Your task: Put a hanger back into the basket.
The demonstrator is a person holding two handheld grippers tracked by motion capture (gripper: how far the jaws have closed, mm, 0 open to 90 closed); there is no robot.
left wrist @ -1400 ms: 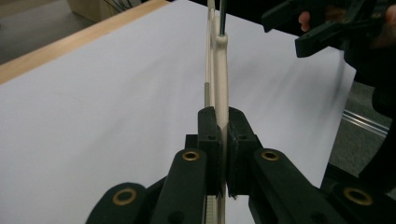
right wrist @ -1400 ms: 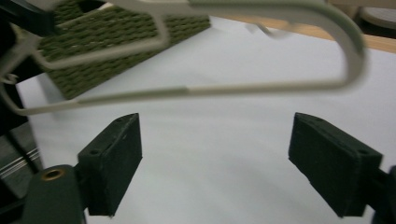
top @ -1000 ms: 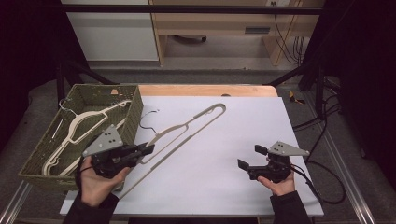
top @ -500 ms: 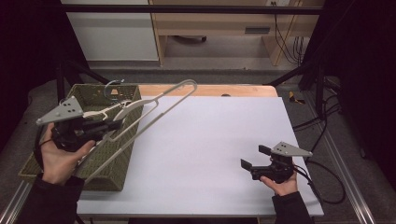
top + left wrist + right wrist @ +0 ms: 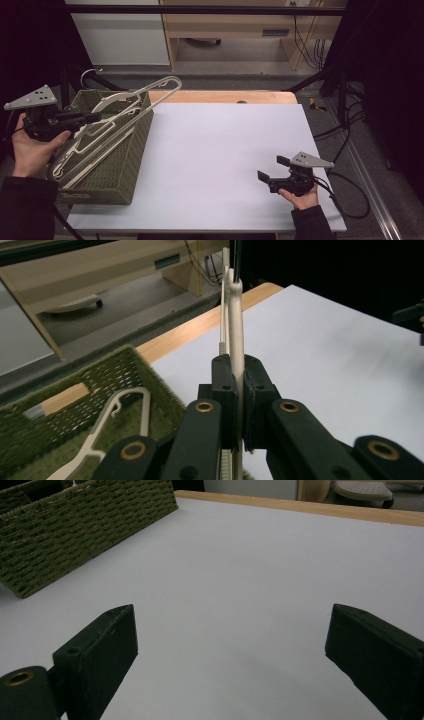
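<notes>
left gripper point(image 5: 92, 118) is clamping tight on a cream hanger point(image 5: 145, 95), holding it up at a slant over the green woven basket point(image 5: 125, 165) at the left edge of the white surface point(image 5: 220, 150). looks like at least one more hanger point(image 5: 85, 147) is lying inside, hard to count. right gripper point(image 5: 272, 168) is sitting spread wide and gripping nothing, low over the surface's near right corner.

I see the white table top point(image 5: 220, 160) with its wooden far edge point(image 5: 225, 96), a pale wooden desk point(image 5: 235, 30) beyond it on grey floor, a white cabinet point(image 5: 117, 32), and black cables point(image 5: 345, 135) trailing right
</notes>
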